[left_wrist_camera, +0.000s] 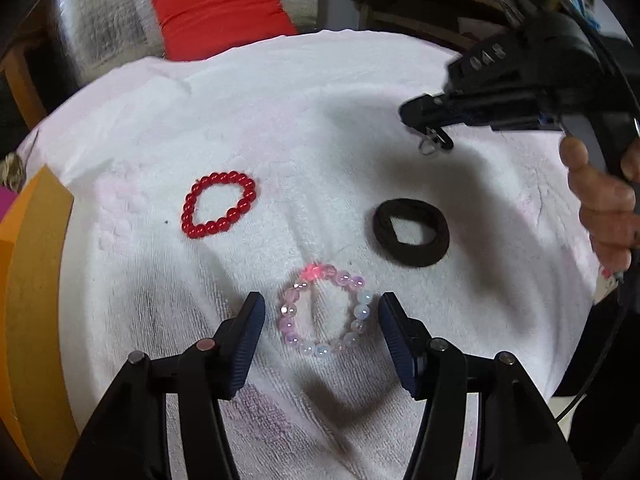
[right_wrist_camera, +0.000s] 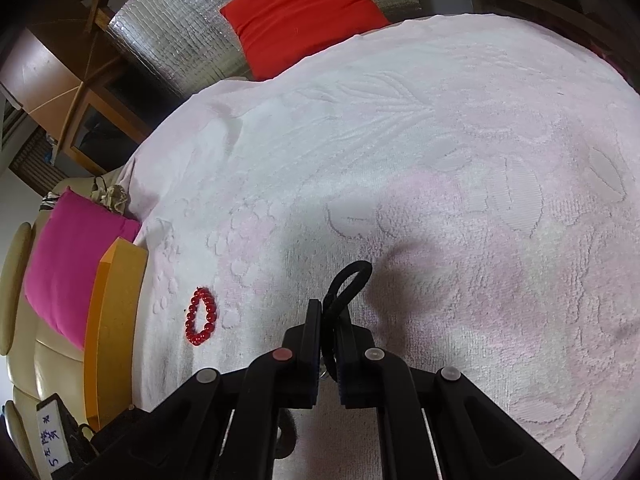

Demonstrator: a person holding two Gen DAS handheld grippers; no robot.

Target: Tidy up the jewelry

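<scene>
While your left tool (left_wrist_camera: 320,316) hangs low over the white and pale pink embossed terry towel (left_wrist_camera: 304,104), its blue-padded fingers (left_wrist_camera: 246,344) stand wide apart on either side of the pastel pink, lilac and white glass-bead bracelet (left_wrist_camera: 325,311), which lies flat on the towel between the tips, touching neither. A small red glow sits on the bracelet's far beads. Beyond it to the left lies the glossy red round-bead bracelet (left_wrist_camera: 219,205), and to the right the thick black fabric hair tie (left_wrist_camera: 411,232), both flat on the towel and apart from each other.

Your right tool (right_wrist_camera: 329,312) is pinched together on a thin black elastic loop (right_wrist_camera: 349,282) that sticks up past the fingertips; a small metal ring hangs beneath it in the left view. This tool is held above the towel at the far right, your hand (left_wrist_camera: 604,200) wrapped around its handle.

An orange wooden board (left_wrist_camera: 28,280) borders the towel on the left, with a magenta cushion (right_wrist_camera: 68,256) beside it and a red cushion (left_wrist_camera: 220,12) against silver foil sheeting (right_wrist_camera: 180,28) at the back.
</scene>
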